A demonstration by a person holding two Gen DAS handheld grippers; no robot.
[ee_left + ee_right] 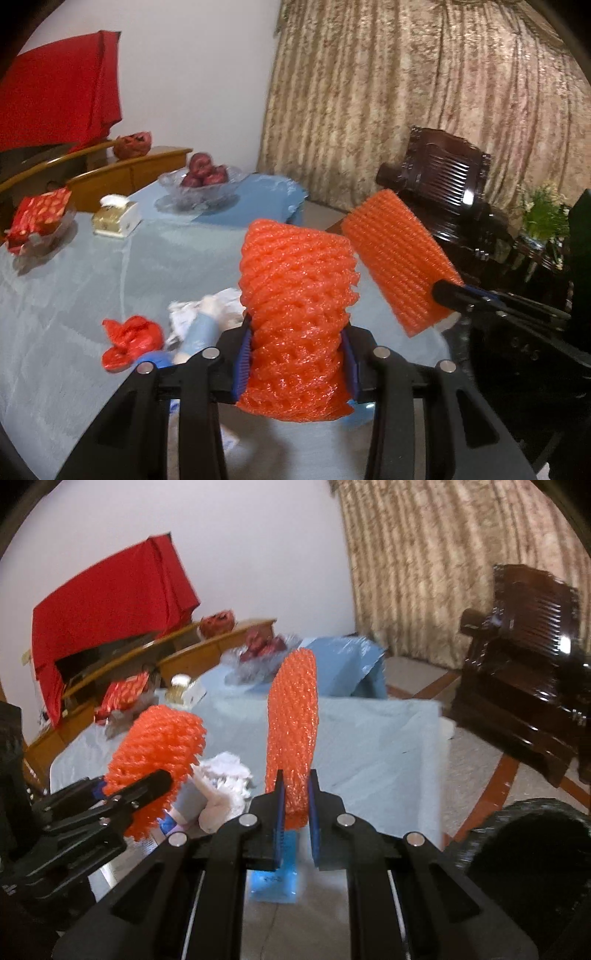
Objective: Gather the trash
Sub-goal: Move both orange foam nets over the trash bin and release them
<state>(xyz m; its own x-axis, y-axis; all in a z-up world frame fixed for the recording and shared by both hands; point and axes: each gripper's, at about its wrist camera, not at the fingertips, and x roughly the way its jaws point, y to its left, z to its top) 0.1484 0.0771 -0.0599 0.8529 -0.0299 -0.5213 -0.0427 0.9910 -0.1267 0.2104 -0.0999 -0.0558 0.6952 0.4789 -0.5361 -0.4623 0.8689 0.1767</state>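
Note:
My left gripper (295, 354) is shut on an orange foam fruit net (295, 295) and holds it upright above the table. It also shows in the right wrist view (155, 746), at the left. My right gripper (295, 797) is shut on a second orange foam net (291, 720), held on edge. In the left wrist view this net (399, 258) shows at the right, pinched by the right gripper's fingers (454, 295). On the table below lie a crumpled red plastic bag (129, 339), white crumpled tissue (229, 775) and a pale blue tube (201, 332).
The table has a light blue cloth (74, 295). At its far side stand a glass bowl of red apples (203, 177), a tissue box (116, 218) and a red snack packet (37, 214). A dark wooden armchair (524, 664) stands to the right. A black bin rim (524, 849) shows at lower right.

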